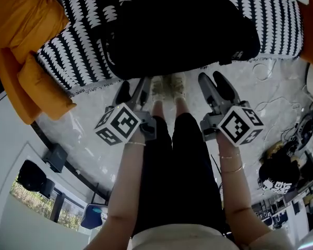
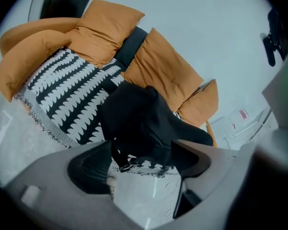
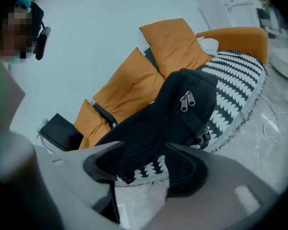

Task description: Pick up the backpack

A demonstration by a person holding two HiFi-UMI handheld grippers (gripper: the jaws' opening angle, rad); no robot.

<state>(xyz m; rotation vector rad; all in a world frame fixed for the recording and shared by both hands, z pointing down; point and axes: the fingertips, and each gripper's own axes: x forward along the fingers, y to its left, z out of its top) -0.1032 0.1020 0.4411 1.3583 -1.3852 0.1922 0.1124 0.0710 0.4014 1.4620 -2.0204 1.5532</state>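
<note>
A black backpack [image 1: 177,30] lies on a black-and-white patterned throw [image 1: 73,56] that covers an orange sofa. My left gripper [image 1: 133,90] hovers over the floor just short of the sofa's front edge, below the backpack's left part; it is open with nothing between its fingers. My right gripper [image 1: 216,82] hangs level with it, below the backpack's right part, also open and empty. In the left gripper view the backpack [image 2: 144,123] sits just beyond the spread jaws. The right gripper view shows the backpack [image 3: 168,114], its zip pulls facing up, beyond that gripper's wide jaws.
Orange cushions [image 1: 21,14] line the sofa's left side and back [image 2: 163,66]. The person's legs and shoes [image 1: 169,87] stand between the two grippers on a pale marble floor. White cables [image 1: 266,72] and clutter lie at the right. A small black box [image 1: 56,158] sits at the left.
</note>
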